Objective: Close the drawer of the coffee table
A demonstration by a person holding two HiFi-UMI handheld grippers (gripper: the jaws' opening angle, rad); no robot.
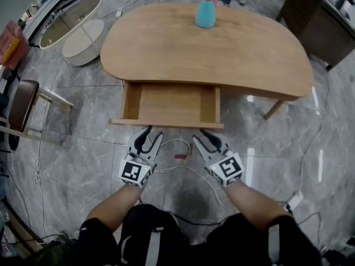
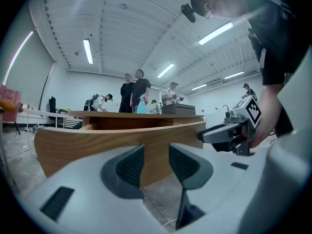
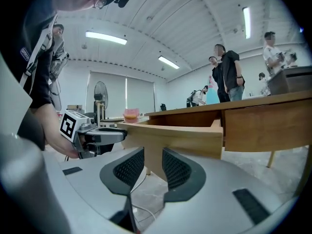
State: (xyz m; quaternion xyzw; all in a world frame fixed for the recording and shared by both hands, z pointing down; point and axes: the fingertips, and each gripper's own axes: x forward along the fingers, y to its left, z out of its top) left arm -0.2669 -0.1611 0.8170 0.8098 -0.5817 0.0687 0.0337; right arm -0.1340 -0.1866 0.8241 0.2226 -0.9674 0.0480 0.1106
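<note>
Grey veined stone floor (image 1: pixel 77 148) all round, strewn with thin cables (image 1: pixel 183 173). At its middle, the drawer (image 1: pixel 172 103): pulled well out, bare inside, wooden front panel (image 1: pixel 166 124) turned toward the person. Over the drawer's back half, a kidney-shaped wooden counter (image 1: pixel 166 49). On the counter top, straight beyond the drawer's right half, a teal spray bottle (image 1: pixel 206 10), upright.

Just on the near side of the drawer, the left gripper (image 1: pixel 153 133) and the right gripper (image 1: pixel 201 136), side by side and about level with each other, both aimed at the front panel. Left one before the drawer's left half, right one before its right end. Fingers (image 2: pixel 129 167) of the left spread apart, pinching nothing, with only the front panel's face in the gap beyond them. Fingers (image 3: pixel 127 168) of the right likewise spread and empty, the drawer's corner beyond them. Tips very close to the panel; touching or not, impossible to tell. Behind each gripper, a marker cube (image 1: pixel 136 172) and a bare forearm.

Well left of the drawer, a dark-seated chair (image 1: pixel 19 104) and two white oval furniture pieces (image 1: pixel 83 43). Far beyond the drawer, in both gripper views, several people (image 2: pixel 134 91) standing under a strip-lit ceiling.
</note>
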